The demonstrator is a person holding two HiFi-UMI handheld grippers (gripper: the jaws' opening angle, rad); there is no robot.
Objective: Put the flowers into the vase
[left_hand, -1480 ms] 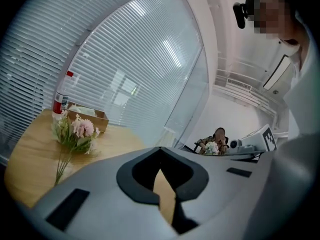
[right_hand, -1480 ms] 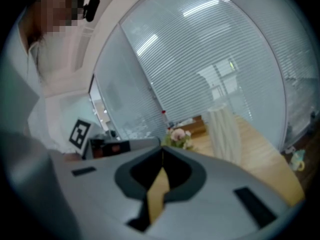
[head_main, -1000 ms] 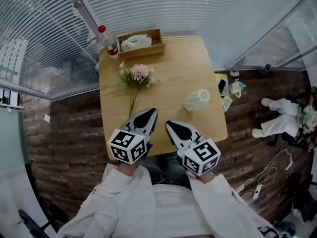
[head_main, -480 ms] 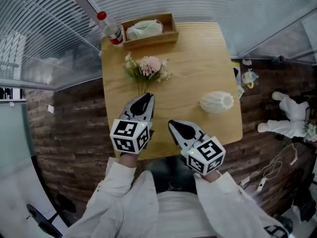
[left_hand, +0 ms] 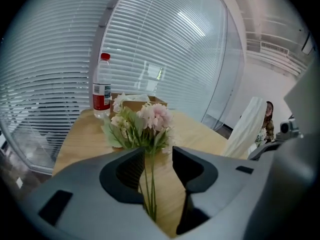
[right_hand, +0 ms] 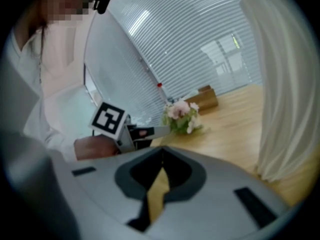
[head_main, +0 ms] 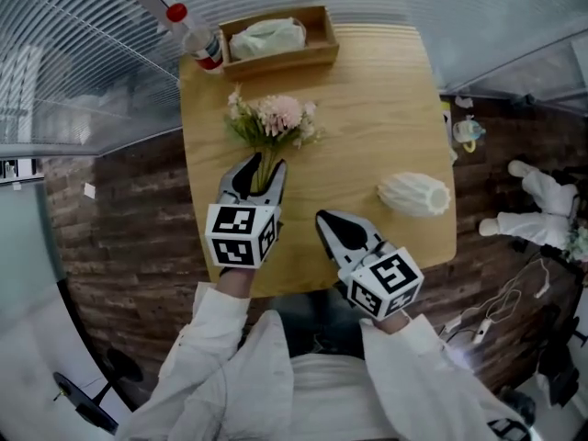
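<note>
A bunch of pink and white flowers [head_main: 276, 120] lies on the wooden table [head_main: 367, 108], stems pointing toward me. My left gripper [head_main: 260, 171] reaches over the stems [left_hand: 149, 186]. Its jaws are opening; the stems run between them, and the pads do not press on them. The white ribbed vase [head_main: 415, 194] lies on its side at the table's right. My right gripper [head_main: 324, 220] hovers near the front edge, left of the vase, shut and empty. In the right gripper view the vase [right_hand: 282, 84] looms close on the right and the flowers [right_hand: 181, 115] lie ahead.
A wooden tray [head_main: 317, 51] with a pale cloth bundle stands at the table's far edge, with a red-capped water bottle [head_main: 196, 37] to its left. Glass walls with blinds rise behind. A person stands at the far right in the left gripper view.
My left gripper has moved forward and down over the flower stems, and its jaws have gone from shut to open. The right gripper has sunk a little.
</note>
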